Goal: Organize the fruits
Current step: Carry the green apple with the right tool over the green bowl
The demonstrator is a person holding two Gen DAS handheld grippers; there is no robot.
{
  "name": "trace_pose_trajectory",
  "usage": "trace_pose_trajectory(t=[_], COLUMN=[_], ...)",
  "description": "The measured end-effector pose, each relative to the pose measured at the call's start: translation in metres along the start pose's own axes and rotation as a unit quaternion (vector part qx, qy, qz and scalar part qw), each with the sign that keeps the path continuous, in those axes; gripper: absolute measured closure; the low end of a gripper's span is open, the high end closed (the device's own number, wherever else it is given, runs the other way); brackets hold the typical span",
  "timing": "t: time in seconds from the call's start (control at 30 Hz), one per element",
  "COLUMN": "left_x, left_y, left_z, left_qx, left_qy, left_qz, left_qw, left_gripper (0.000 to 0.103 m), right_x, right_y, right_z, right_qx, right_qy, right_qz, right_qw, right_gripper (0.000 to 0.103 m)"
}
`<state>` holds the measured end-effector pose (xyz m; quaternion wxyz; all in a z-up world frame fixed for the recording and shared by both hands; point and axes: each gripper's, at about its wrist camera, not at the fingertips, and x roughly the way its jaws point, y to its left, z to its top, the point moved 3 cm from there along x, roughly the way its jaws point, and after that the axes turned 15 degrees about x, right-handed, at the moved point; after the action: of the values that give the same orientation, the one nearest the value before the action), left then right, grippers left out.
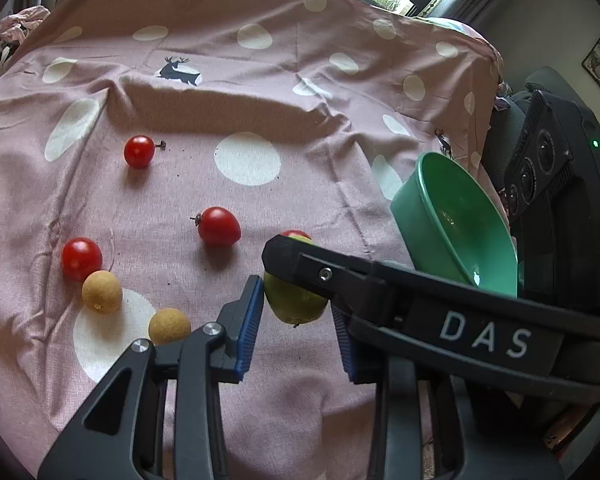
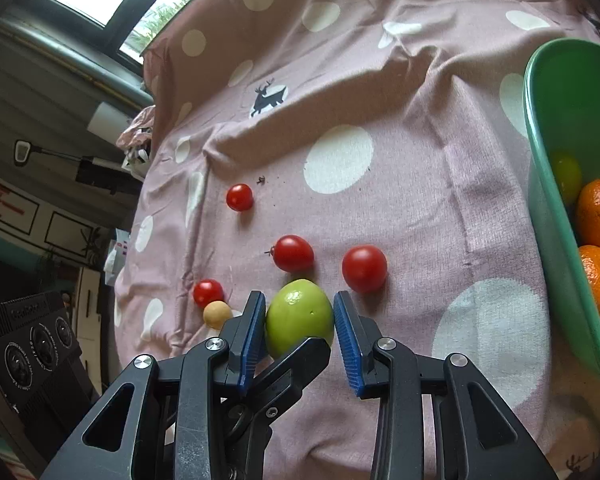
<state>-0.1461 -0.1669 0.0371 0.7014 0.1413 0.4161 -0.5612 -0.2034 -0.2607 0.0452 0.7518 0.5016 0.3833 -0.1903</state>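
A green fruit (image 2: 299, 316) lies on the pink spotted cloth (image 2: 412, 208). My right gripper (image 2: 300, 322) has its blue pads on both sides of the fruit, touching or nearly touching it. My left gripper (image 1: 298, 312) is open around the same green fruit (image 1: 294, 300), and the right gripper's arm (image 1: 420, 304) crosses over its right finger. Several red tomatoes (image 2: 364, 269) (image 2: 293, 253) (image 1: 139, 151) (image 1: 81, 258) and two tan round fruits (image 1: 101, 291) (image 1: 169, 325) lie on the cloth. A green bowl (image 2: 556, 216) at the right holds two oranges (image 2: 598, 212) and a greenish fruit.
The green bowl (image 1: 456, 220) sits tilted at the cloth's right edge. A black device with round lenses (image 1: 548, 184) stands beyond the bowl. The cloth has folds and a ridge across the back. A window lies behind the table.
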Motion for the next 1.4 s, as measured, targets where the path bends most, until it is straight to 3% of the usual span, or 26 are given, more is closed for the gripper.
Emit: trace_pose_trajectory(t=[0.77, 1.4], left_x=[-0.044, -0.022], left_y=[-0.053, -0.118], left_z=[0.028, 0.054], left_qx=[0.072, 0.145], left_qy=[-0.107, -0.111], left_qz=[0.026, -0.001], left_qw=[0.9913, 0.9831], left_gripper=[0.069, 0.069], right_x=[-0.075, -0.128], right_y=[0.02, -0.027], right_z=[0.0, 0.018], right_qx=[-0.042, -0.001], right_qy=[-0.109, -0.184], right_qz=[0.06, 0.076], right_qw=[0.991, 0.98], right_gripper=[0.064, 0.064])
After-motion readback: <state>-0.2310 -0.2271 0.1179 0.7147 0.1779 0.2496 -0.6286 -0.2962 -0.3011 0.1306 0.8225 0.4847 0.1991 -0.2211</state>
